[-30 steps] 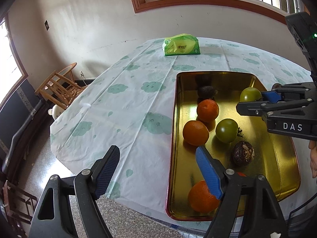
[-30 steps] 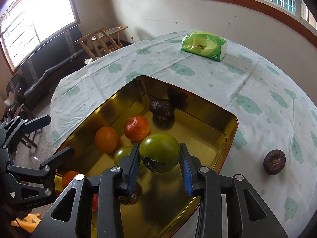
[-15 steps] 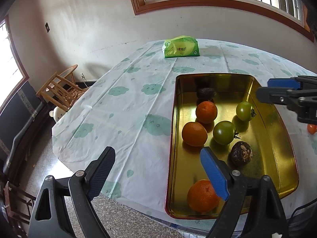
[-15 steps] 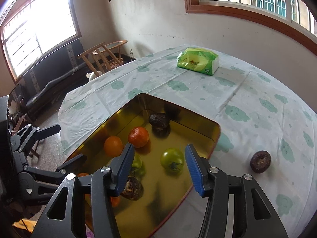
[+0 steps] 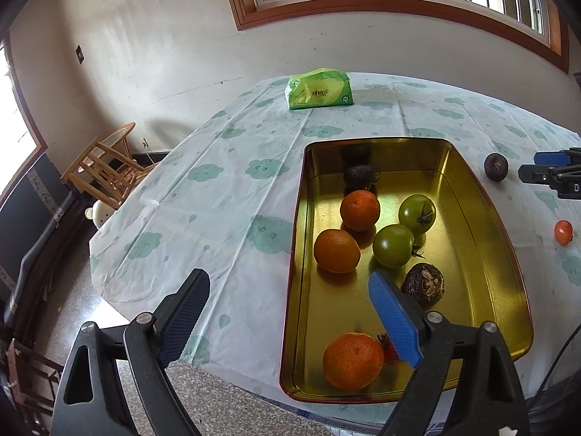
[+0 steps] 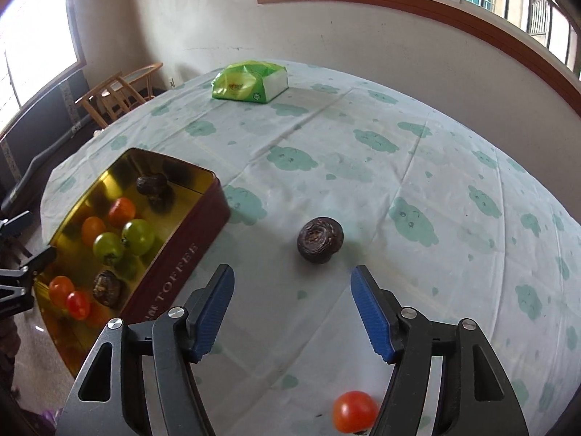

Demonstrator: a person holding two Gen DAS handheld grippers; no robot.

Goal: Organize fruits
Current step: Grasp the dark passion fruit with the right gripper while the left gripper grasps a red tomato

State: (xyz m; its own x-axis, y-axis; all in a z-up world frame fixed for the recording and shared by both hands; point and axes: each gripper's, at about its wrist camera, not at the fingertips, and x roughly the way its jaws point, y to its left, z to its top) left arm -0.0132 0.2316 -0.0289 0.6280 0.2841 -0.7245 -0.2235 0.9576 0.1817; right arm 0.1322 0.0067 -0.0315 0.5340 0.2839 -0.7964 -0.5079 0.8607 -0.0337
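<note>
Now the right claw, released and empty, hovers near the dark wrinkled fruit on the worktop beside the tin; probably light and firm-skinned, best pinched across its middle

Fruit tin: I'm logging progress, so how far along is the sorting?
Mostly done: the gold tin already holds three oranges, two green tomatoes, two dark fruits and a small red tomato. Nothing is in hand; the right gripper is open before the dark fruit on the tablecloth. That and the red tomato remain.
</note>
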